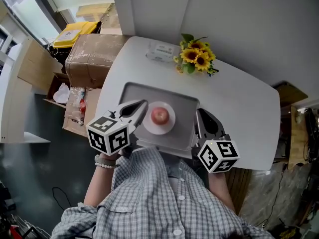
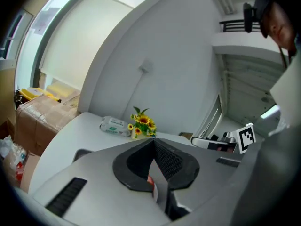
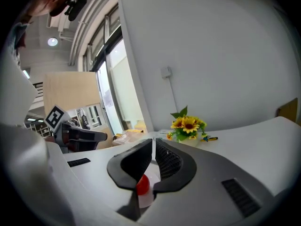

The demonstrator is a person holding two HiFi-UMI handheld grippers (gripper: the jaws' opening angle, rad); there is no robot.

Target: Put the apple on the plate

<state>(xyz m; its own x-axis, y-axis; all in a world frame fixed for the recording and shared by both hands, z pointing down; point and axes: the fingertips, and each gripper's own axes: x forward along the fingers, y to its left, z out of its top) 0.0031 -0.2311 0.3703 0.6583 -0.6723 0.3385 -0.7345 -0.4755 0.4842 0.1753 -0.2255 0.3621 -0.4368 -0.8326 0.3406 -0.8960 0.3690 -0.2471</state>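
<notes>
A red apple (image 1: pixel 160 115) sits on a small white plate (image 1: pixel 157 128), which rests on a grey tray (image 1: pixel 130 90) on the white table. My left gripper (image 1: pixel 143 103) lies just left of the plate with its jaws closed together and nothing between them. My right gripper (image 1: pixel 200 113) is at the tray's right edge, also shut and empty. In the left gripper view a sliver of the apple (image 2: pixel 150 180) shows below the meeting jaws (image 2: pixel 153 141). In the right gripper view the apple (image 3: pixel 142 184) and plate (image 3: pixel 146 199) show under the closed jaws (image 3: pixel 154 141).
A pot of sunflowers (image 1: pixel 196 57) and a pack of wipes (image 1: pixel 160 51) stand at the table's far edge by the wall. Cardboard boxes (image 1: pixel 90 59) are stacked on the floor to the left. The white table (image 1: pixel 244 108) runs on to the right.
</notes>
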